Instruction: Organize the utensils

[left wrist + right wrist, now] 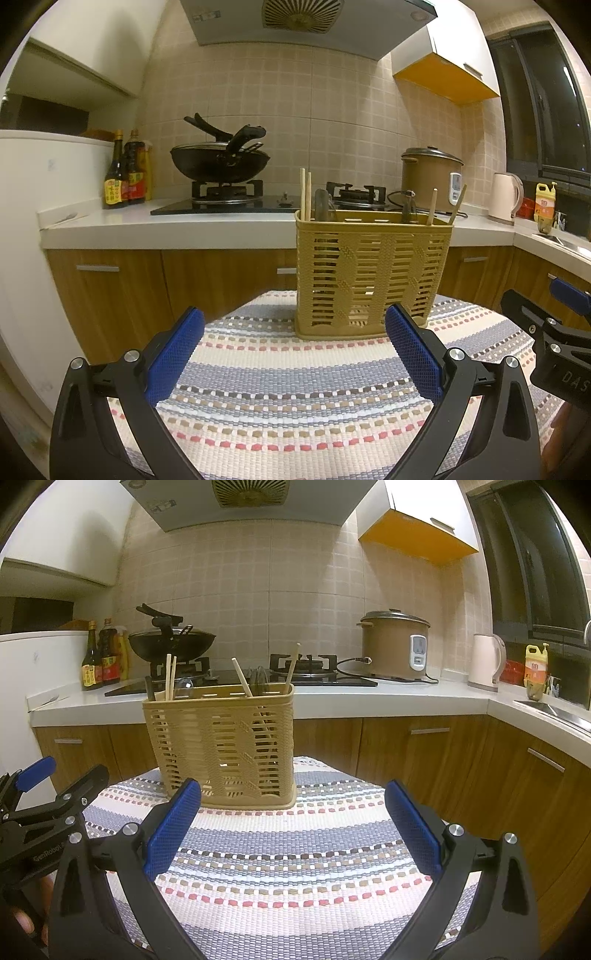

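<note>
Striped woven mat (295,387) covers the table, and the tan slotted utensil basket (373,273) stands upright at its far edge with chopsticks (306,194) poking out. Left tool (293,354) and right tool (293,830) both hover low over the mat, spread wide, holding nothing. Only the right view catches a bit of hand (27,919).

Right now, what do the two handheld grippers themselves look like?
Both look alike: the left gripper and the right gripper have black plastic frames with silver screw heads and two fingers faced with blue, cross-hatched pads. White lettering marks each body, only partly readable. No sleeves or cables show.
</note>
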{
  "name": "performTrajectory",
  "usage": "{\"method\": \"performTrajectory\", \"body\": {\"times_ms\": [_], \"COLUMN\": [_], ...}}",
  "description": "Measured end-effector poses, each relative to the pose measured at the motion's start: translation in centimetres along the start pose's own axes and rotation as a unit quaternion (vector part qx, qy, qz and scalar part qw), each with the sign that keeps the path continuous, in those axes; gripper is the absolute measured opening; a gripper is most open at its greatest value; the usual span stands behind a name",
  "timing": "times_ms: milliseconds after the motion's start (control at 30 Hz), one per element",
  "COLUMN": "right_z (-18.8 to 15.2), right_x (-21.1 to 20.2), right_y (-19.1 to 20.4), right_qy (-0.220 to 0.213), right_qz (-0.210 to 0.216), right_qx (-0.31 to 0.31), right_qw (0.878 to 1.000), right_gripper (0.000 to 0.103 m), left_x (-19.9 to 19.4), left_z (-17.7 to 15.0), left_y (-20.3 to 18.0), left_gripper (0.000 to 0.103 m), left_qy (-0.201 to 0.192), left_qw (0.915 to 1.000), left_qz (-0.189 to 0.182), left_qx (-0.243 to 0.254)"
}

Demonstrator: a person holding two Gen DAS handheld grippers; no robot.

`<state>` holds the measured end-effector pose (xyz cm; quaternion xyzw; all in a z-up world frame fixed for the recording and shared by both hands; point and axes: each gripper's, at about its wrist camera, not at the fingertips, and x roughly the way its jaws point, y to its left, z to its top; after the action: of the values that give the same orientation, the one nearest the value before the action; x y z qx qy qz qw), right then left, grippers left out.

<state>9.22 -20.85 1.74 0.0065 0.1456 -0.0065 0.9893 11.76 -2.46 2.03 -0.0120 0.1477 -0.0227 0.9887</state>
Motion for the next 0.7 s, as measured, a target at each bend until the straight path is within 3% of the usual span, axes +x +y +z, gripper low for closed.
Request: {"method": "performTrajectory", "body": {"times_ms": [700], "right_z": [-0.14], "right_x": [-0.05], "right_y": [0.31], "right_qy": [0.001], "right_qz": [-0.002], "right_qx": [-0.005], "right_qw": [1.0], "right_gripper": [0.095], "left_x": [-0.1], "left_z": [-0.08], "left_y": [-0.26], "left_gripper": [0.095], "left_qy": [0.002], "left_qw": [1.0], "left_qz": [-0.003], "left_qx": [0.003]}}
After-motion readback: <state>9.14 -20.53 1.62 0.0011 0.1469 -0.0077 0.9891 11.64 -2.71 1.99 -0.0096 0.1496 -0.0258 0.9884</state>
